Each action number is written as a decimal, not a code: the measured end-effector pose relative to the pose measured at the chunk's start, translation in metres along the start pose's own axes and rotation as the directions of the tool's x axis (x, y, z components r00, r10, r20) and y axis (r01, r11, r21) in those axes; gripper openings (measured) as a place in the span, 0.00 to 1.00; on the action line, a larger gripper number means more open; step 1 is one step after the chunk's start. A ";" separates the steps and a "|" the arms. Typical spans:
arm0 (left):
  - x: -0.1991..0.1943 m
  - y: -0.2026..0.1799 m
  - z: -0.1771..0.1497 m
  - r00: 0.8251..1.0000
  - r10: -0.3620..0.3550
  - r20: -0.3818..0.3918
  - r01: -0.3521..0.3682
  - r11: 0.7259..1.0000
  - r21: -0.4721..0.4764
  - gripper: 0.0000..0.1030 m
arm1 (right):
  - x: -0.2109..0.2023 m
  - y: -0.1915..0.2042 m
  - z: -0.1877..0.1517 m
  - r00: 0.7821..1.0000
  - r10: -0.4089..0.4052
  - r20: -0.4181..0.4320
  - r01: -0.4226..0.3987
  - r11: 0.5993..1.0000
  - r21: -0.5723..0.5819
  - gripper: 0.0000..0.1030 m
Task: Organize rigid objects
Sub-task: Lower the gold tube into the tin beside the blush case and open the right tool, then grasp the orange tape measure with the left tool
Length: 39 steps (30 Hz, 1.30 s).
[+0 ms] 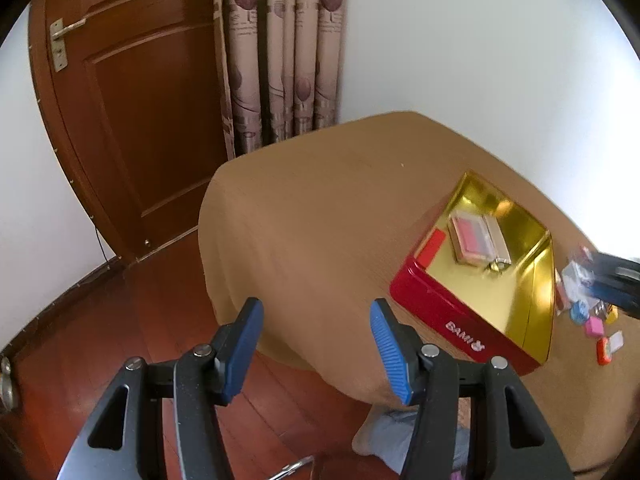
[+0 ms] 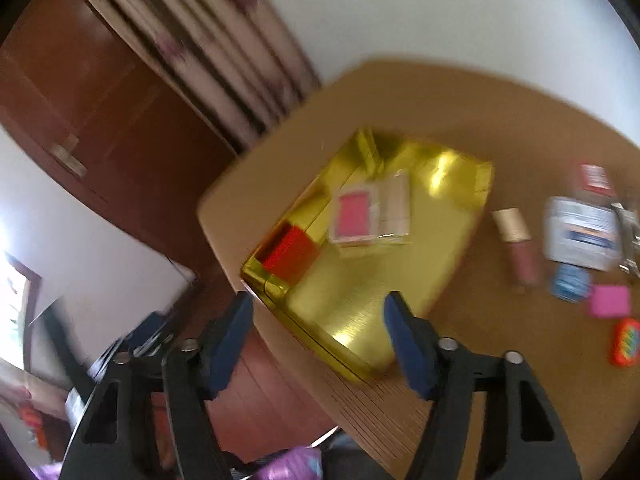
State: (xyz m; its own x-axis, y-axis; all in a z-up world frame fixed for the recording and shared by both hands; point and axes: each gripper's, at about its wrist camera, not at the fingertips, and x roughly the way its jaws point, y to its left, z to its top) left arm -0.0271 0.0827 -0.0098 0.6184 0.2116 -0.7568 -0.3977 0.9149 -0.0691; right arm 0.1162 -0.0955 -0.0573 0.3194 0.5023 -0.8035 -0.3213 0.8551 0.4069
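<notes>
Gold-lined tin (image 1: 516, 292), red outside, sits open on the brown tabletop (image 1: 320, 208), close to the near edge in both views. Already inside: a clear case with a pink card (image 2: 358, 216) and a red block (image 2: 290, 254) against one wall.

Loose items lie on the tabletop beside the tin, on its right in the right wrist view: a cream-capped pink tube (image 2: 516, 240), a white-and-blue packet (image 2: 582, 232), a small blue piece (image 2: 570, 282), a pink square (image 2: 610, 300), an orange-rimmed piece (image 2: 626, 342). That view is blurred, so finer identity is uncertain.

Left claw (image 1: 316, 344): jaws apart, nothing between them, poised over the tabletop's near corner and the floor, well apart from the tin.
Right claw (image 2: 320, 340): jaws apart, empty, above the tin's near corner.

Judgement: the step in hand looks like fetching the next loose item. The tube is nearest the tin, so a fair first pick. Approach from above, jaws across its narrow width, close squarely so it cannot roll out.

Room: the tin's floor is mostly bare towards its near and right walls, so drop there. The raised tin wall stands between the items and the bare floor; lift clear of it. The tin's nearness to the tabletop edge means a nudge could push it off.
</notes>
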 end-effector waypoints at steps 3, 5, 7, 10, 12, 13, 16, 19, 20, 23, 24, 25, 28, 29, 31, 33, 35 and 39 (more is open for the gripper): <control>0.003 0.009 0.002 1.000 -0.015 -0.006 0.014 1.000 -0.026 0.55 | 0.045 0.014 0.014 0.995 -0.025 -0.101 0.027 0.999 0.018 0.53; 0.009 0.011 0.002 0.999 -0.040 -0.035 0.039 0.999 -0.031 0.55 | 0.072 0.015 0.018 0.988 -0.052 -0.146 0.060 0.997 0.052 0.54; 0.016 0.012 0.003 0.996 -0.054 -0.066 0.052 0.998 -0.029 0.55 | 0.085 0.012 0.021 0.987 -0.015 -0.159 0.032 0.994 0.103 0.55; 0.027 0.009 0.001 0.989 -0.080 -0.121 0.078 0.997 -0.014 0.55 | 0.103 0.005 0.033 0.987 -0.005 -0.159 0.033 0.984 0.173 0.55; 0.031 0.007 0.000 0.986 -0.089 -0.143 0.089 0.996 -0.005 0.55 | 0.107 0.003 0.034 0.987 0.007 -0.163 0.026 0.980 0.199 0.55; 0.033 0.006 0.000 0.985 -0.090 -0.146 0.090 0.996 -0.004 0.55 | 0.108 0.001 0.032 0.985 0.016 -0.173 0.022 0.976 0.217 0.55; 0.037 0.007 -0.001 0.983 -0.096 -0.155 0.095 0.995 -0.016 0.55 | 0.118 -0.001 0.030 0.979 0.115 -0.169 -0.060 0.952 0.299 0.54; 0.040 0.006 -0.003 0.978 -0.111 -0.177 0.109 0.994 -0.023 0.55 | 0.127 -0.002 0.029 0.979 0.098 -0.178 -0.040 0.951 0.307 0.56; 0.042 0.005 -0.004 0.977 -0.112 -0.183 0.110 0.994 -0.020 0.55 | 0.125 0.001 0.030 0.983 0.071 -0.167 -0.022 0.959 0.281 0.55; 0.041 0.003 -0.006 0.976 -0.109 -0.186 0.108 0.994 -0.013 0.55 | 0.117 0.010 0.032 0.981 -0.046 -0.189 0.083 0.978 0.191 0.61; 0.040 0.003 -0.007 0.977 -0.108 -0.183 0.107 0.994 -0.012 0.55 | 0.110 0.011 0.033 0.977 -0.087 -0.196 0.117 0.982 0.147 0.61; 0.039 0.003 -0.008 0.978 -0.106 -0.181 0.105 0.994 -0.012 0.55 | 0.110 0.011 0.035 0.972 -0.130 -0.194 0.153 0.982 0.112 0.61; 0.039 0.002 -0.009 0.978 -0.102 -0.180 0.103 0.995 -0.008 0.55 | 0.087 0.007 0.033 0.963 -0.216 -0.162 0.229 0.971 0.068 0.62; 0.040 0.001 -0.009 0.978 -0.103 -0.182 0.104 0.995 -0.007 0.55 | 0.080 -0.001 0.034 0.982 -0.110 -0.157 0.130 0.984 0.124 0.62; 0.040 -0.001 -0.010 0.977 -0.106 -0.186 0.108 0.994 0.003 0.55 | 0.066 -0.007 0.035 0.993 -0.021 -0.114 0.041 0.984 0.172 0.61; 0.038 -0.001 -0.009 0.978 -0.114 -0.178 0.116 0.993 0.006 0.55 | 0.040 0.002 0.034 0.993 -0.115 -0.010 0.115 0.991 0.075 0.61; 0.035 -0.002 -0.009 0.979 -0.128 -0.161 0.129 0.992 -0.005 0.55 | 0.017 0.007 0.028 0.947 -0.299 0.118 0.307 0.950 -0.055 0.62; 0.031 -0.010 -0.010 0.979 -0.132 -0.154 0.139 0.990 0.036 0.55 | -0.030 -0.036 -0.009 0.841 -0.425 0.336 0.454 0.891 -0.009 0.64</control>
State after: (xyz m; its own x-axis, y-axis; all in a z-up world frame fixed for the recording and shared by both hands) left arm -0.0112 0.0770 -0.0388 0.5533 0.0336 -0.8323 -0.2829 0.9474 -0.1499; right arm 0.1103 -0.1421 -0.0520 0.7048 0.1022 -0.7020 -0.1490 0.9888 -0.0056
